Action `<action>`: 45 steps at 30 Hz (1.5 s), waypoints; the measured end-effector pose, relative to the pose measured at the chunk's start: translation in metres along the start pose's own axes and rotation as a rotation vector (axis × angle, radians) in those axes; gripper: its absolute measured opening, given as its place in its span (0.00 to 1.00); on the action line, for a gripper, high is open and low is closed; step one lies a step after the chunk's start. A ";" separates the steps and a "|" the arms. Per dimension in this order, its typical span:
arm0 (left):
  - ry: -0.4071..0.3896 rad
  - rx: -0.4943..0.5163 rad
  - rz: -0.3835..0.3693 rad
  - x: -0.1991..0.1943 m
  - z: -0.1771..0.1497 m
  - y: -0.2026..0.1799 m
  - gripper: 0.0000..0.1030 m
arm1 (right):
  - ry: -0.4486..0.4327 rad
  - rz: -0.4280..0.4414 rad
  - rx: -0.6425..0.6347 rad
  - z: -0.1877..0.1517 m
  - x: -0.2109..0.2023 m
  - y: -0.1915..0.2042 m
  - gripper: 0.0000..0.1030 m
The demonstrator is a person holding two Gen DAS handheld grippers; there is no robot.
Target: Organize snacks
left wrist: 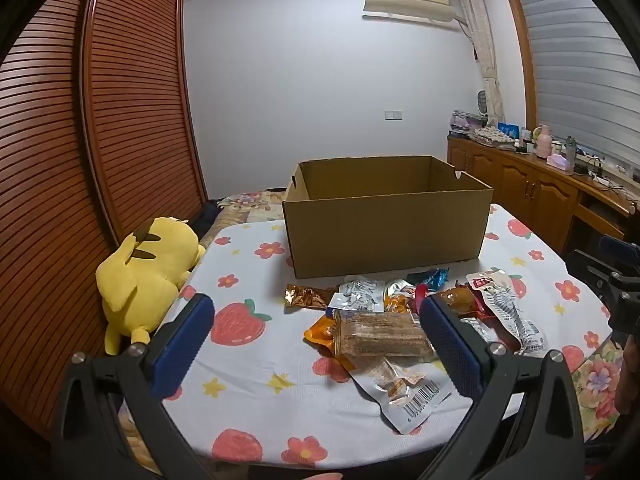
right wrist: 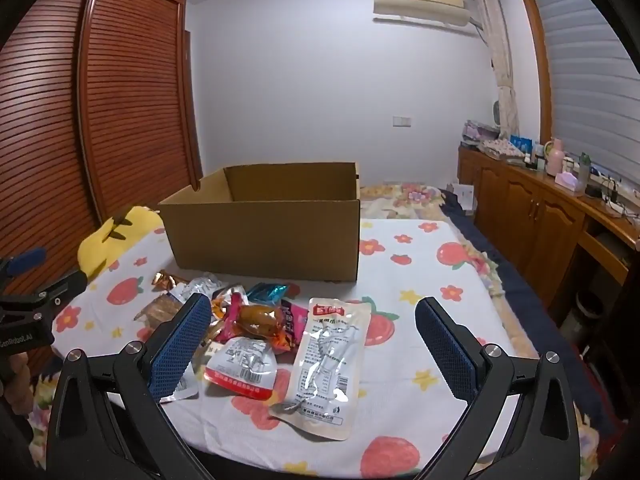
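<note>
With the heap of foil and plastic snack packets lying untouched at lower centre before the open brown cardboard box, both left gripper and right gripper hover jaws apart, empty, so the first pickup seemingly awaits lowering onto one packet.

Both wrist cameras look forward and slightly down over their own claws toward the cardboard box. The left view sits close before the snack pile, box dead ahead. The right view has the box ahead-left. Both share box, pile, strawberry-print cloth.
</note>
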State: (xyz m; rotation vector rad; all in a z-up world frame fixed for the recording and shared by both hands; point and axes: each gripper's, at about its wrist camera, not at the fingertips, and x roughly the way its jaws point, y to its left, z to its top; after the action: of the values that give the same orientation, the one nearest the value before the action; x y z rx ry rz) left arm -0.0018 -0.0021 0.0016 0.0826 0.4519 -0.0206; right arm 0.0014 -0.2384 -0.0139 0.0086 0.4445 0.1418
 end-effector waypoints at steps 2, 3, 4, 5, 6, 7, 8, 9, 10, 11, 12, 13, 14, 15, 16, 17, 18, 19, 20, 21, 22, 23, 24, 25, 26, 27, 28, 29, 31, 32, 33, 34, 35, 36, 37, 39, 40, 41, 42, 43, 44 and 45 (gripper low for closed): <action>-0.001 0.000 0.000 -0.001 -0.001 0.001 1.00 | 0.000 -0.001 0.000 0.000 0.000 0.000 1.00; 0.000 -0.001 -0.001 -0.001 -0.002 0.002 1.00 | -0.001 -0.001 0.000 0.001 0.000 -0.001 1.00; 0.000 -0.002 0.000 -0.002 -0.002 0.002 1.00 | -0.001 -0.001 0.000 0.001 0.000 -0.001 1.00; 0.000 -0.001 0.000 -0.001 -0.002 0.001 1.00 | 0.000 -0.001 0.000 0.001 0.000 -0.001 1.00; 0.000 0.000 0.000 -0.001 -0.001 0.002 1.00 | -0.001 0.000 0.000 0.000 0.000 -0.001 1.00; 0.001 -0.001 -0.001 -0.001 -0.001 0.002 1.00 | -0.002 -0.001 0.000 0.000 0.000 -0.001 1.00; 0.001 -0.001 -0.001 -0.001 -0.001 0.002 1.00 | -0.002 -0.002 0.000 0.000 0.000 -0.001 1.00; 0.001 -0.002 -0.001 -0.002 -0.001 0.002 1.00 | -0.002 0.000 0.000 0.000 0.000 -0.001 1.00; 0.001 -0.001 -0.001 -0.002 -0.001 0.001 1.00 | -0.003 -0.002 0.000 0.000 0.000 -0.001 1.00; 0.001 0.000 0.001 -0.002 -0.001 0.001 1.00 | -0.003 -0.001 0.000 0.000 -0.001 -0.001 1.00; 0.001 -0.001 0.001 -0.003 -0.001 0.001 1.00 | -0.002 -0.001 -0.001 0.000 -0.001 -0.001 1.00; 0.001 -0.001 0.000 -0.003 -0.001 0.001 1.00 | -0.003 -0.001 0.001 -0.001 -0.001 -0.001 1.00; 0.001 -0.003 0.000 -0.004 -0.001 0.001 1.00 | -0.003 -0.001 0.001 -0.001 -0.001 -0.001 1.00; 0.000 -0.003 0.000 -0.003 -0.002 0.000 1.00 | -0.003 -0.002 0.001 -0.001 -0.001 -0.001 1.00; 0.000 -0.004 0.000 -0.003 -0.002 0.000 1.00 | -0.003 -0.001 0.001 -0.001 -0.001 -0.001 1.00; 0.001 -0.004 0.000 -0.002 -0.002 0.000 1.00 | -0.003 -0.002 0.000 -0.001 -0.001 -0.001 1.00; 0.001 -0.005 0.000 -0.003 -0.002 0.000 1.00 | -0.003 -0.001 0.000 -0.001 -0.001 -0.001 1.00; 0.001 -0.005 0.001 -0.002 -0.002 0.001 1.00 | -0.004 -0.001 0.000 -0.001 -0.001 -0.001 1.00; 0.002 -0.006 0.000 -0.002 -0.001 0.001 1.00 | -0.004 -0.001 0.001 -0.001 -0.001 -0.002 1.00; 0.001 -0.007 -0.001 -0.002 -0.001 0.001 1.00 | -0.004 -0.001 0.000 -0.001 -0.001 -0.002 1.00; 0.000 -0.007 -0.001 -0.002 -0.001 0.001 1.00 | -0.004 -0.002 0.001 -0.001 -0.001 -0.002 1.00; 0.001 -0.007 -0.002 -0.002 -0.001 0.001 1.00 | -0.004 -0.001 0.001 -0.001 -0.001 -0.002 1.00; 0.000 -0.008 -0.002 -0.002 -0.001 0.001 1.00 | -0.004 0.000 0.000 -0.001 -0.001 -0.002 1.00; -0.001 -0.008 -0.002 -0.002 -0.001 0.001 1.00 | -0.005 -0.001 0.000 -0.001 -0.002 -0.002 1.00; -0.001 -0.008 -0.002 -0.003 -0.001 0.001 1.00 | -0.004 0.000 0.000 -0.001 -0.001 -0.002 1.00; -0.002 -0.008 -0.002 -0.003 0.000 0.001 1.00 | -0.004 0.000 0.001 -0.001 -0.002 -0.002 1.00; -0.002 -0.009 -0.003 -0.003 0.000 0.002 1.00 | -0.005 -0.001 0.001 -0.001 -0.002 -0.002 1.00; -0.002 -0.009 -0.003 -0.003 0.000 0.002 1.00 | -0.004 -0.001 0.001 -0.001 -0.002 -0.002 1.00; -0.002 -0.009 -0.003 -0.003 0.000 0.002 1.00 | -0.005 -0.001 0.001 -0.001 -0.002 -0.002 1.00; -0.002 -0.008 -0.003 -0.003 0.000 0.002 1.00 | -0.005 0.000 0.001 -0.001 -0.002 -0.002 1.00; -0.002 -0.008 -0.002 -0.003 0.001 0.001 1.00 | -0.005 -0.001 0.000 -0.001 -0.002 -0.002 1.00; -0.002 -0.008 -0.003 -0.003 0.000 0.001 1.00 | -0.005 0.000 0.000 -0.001 -0.002 -0.002 1.00; -0.002 -0.009 -0.002 -0.003 0.000 0.002 1.00 | -0.005 0.000 0.000 -0.001 -0.002 -0.002 1.00; -0.002 -0.009 -0.002 -0.003 0.000 0.002 1.00 | -0.005 0.000 0.000 -0.001 -0.002 -0.002 1.00; -0.002 -0.009 -0.003 -0.003 0.000 0.002 1.00 | -0.005 0.000 0.001 -0.001 -0.002 -0.002 1.00; -0.002 -0.008 -0.003 -0.003 0.001 0.001 1.00 | -0.005 -0.001 0.001 -0.001 -0.002 -0.001 1.00; -0.003 -0.008 -0.002 -0.003 0.000 0.002 1.00 | -0.005 -0.001 0.001 -0.001 -0.002 -0.001 1.00; -0.003 -0.008 -0.002 -0.003 0.000 0.002 1.00 | -0.005 0.000 0.000 -0.001 -0.002 -0.001 1.00; -0.002 -0.009 -0.003 -0.003 0.001 0.002 1.00 | -0.006 -0.001 0.000 -0.001 -0.002 -0.001 1.00; -0.003 -0.009 -0.003 -0.003 0.000 0.002 1.00 | -0.006 -0.001 0.001 -0.001 -0.002 -0.001 1.00; -0.003 -0.009 -0.002 -0.003 0.000 0.002 1.00 | -0.006 0.000 0.001 -0.002 -0.002 -0.001 1.00; -0.003 -0.009 -0.003 -0.003 0.000 0.002 1.00 | -0.005 -0.001 0.001 -0.001 -0.002 -0.001 1.00</action>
State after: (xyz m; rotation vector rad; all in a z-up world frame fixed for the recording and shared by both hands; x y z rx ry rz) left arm -0.0042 -0.0004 0.0032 0.0733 0.4494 -0.0214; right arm -0.0010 -0.2395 -0.0143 0.0095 0.4391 0.1408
